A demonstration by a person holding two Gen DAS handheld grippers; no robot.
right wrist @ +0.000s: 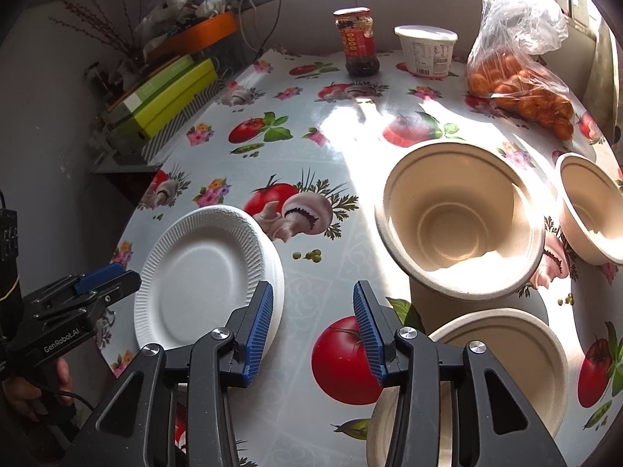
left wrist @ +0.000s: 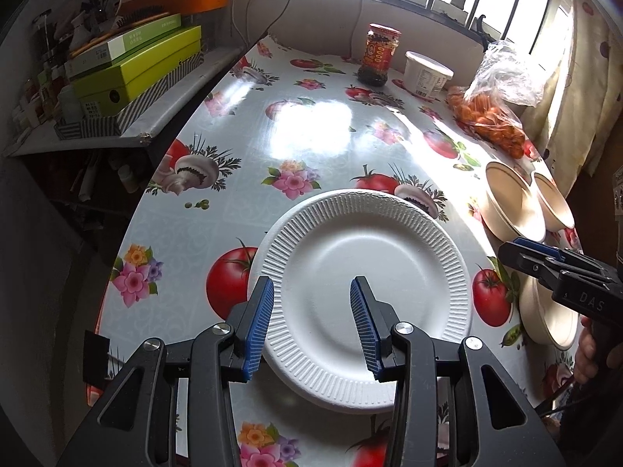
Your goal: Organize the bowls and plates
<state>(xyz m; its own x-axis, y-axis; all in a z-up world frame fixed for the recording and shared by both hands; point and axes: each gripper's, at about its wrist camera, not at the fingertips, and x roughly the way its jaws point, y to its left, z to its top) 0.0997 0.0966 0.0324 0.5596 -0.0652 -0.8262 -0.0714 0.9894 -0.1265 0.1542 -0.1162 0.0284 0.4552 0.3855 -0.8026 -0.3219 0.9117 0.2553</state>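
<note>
A stack of white ribbed paper plates (left wrist: 362, 284) lies on the fruit-print tablecloth (left wrist: 241, 225). My left gripper (left wrist: 311, 311) hovers over the stack's near side, open, with nothing between its blue pads (left wrist: 257, 327). Three beige paper bowls stand to the right: a large one (right wrist: 459, 218), one further right (right wrist: 592, 210) and a near one (right wrist: 502, 354). My right gripper (right wrist: 313, 323) is open above bare tablecloth, between the plates (right wrist: 202, 276) and the near bowl. Each gripper shows at the edge of the other's view: the right gripper (left wrist: 514, 251) and the left gripper (right wrist: 124, 276).
At the far end of the table stand a red-labelled sauce jar (left wrist: 379, 54), a white tub (left wrist: 426, 74) and a plastic bag of small orange fruit (left wrist: 490, 116). A shelf with green boxes (left wrist: 136, 74) runs along the table's left edge. A barred window is behind.
</note>
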